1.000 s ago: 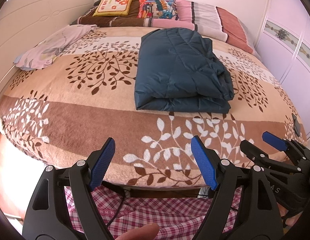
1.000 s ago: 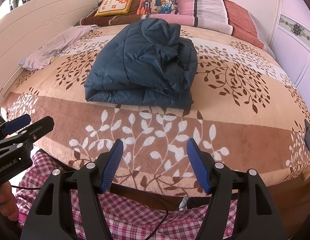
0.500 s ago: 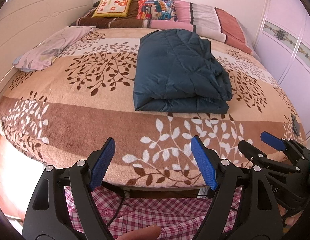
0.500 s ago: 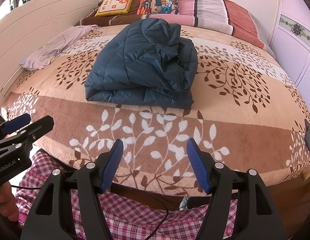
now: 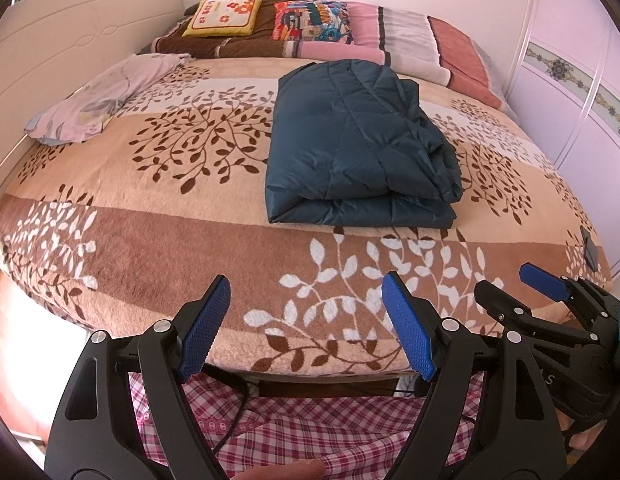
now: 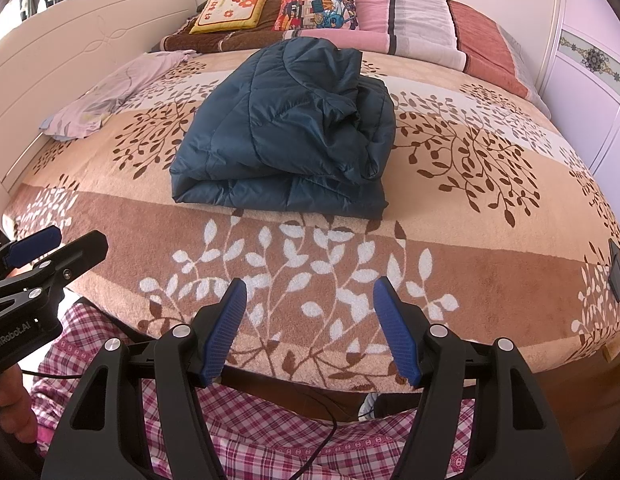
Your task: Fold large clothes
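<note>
Bedroom, leaf-patterned blanket (image 5: 158, 232), folded navy jacket (image 5: 349, 148), pillows (image 5: 409, 36), white wardrobe (image 5: 581, 92).

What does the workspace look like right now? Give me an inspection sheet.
Surface: bed blanket with leaf print, flat.
Job's things: blue quilted jacket folded into a bundle, mid-bed.
Clutter: lilac cloth at left; pillows at the head; small dark object near right edge.
Grippers: left hand-held gripper and right hand-held gripper open, empty, short of the jacket.
Cables: thin black cable over checked fabric.
Surroundings: white headboard, wardrobe doors.
</note>
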`<state>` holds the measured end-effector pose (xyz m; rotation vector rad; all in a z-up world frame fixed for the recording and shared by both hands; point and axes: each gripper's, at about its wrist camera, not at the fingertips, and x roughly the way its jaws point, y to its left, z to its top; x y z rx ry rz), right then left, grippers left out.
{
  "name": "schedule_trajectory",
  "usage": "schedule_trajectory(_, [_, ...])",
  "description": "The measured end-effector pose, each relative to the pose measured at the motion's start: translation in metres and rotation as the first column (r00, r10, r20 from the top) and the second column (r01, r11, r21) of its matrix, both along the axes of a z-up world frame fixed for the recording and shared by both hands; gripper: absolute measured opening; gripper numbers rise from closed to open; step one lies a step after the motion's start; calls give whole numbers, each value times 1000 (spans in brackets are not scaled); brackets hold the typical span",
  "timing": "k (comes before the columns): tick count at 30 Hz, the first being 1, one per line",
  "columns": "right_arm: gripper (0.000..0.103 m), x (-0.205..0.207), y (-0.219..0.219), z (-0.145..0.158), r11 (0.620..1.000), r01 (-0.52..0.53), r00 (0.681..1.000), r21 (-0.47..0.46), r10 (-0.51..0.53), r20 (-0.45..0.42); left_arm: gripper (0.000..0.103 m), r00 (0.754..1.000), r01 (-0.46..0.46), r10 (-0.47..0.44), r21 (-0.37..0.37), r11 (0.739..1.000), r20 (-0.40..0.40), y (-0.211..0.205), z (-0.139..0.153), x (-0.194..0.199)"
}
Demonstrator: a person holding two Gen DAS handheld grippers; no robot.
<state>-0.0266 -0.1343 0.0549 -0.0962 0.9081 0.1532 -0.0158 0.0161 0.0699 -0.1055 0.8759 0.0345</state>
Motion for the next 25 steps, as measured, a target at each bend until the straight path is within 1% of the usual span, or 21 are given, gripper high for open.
schedule_trajectory(13, [65,2,-1,0,1000,1,1000,0,-1,-2,77,1000,-1,1,1,1000,0,-1,0,0])
schedule_trajectory(17, [65,1,0,0,1000,1,1000,-1,-1,-3,77,1000,-5,5,-2,1000,-6,-3,0,6])
schedule_trajectory(25, [65,-3,2,-5,1000,3,1000,0,-3,-9,77,1000,-8,8,-2,1000,-25,0,-9,6])
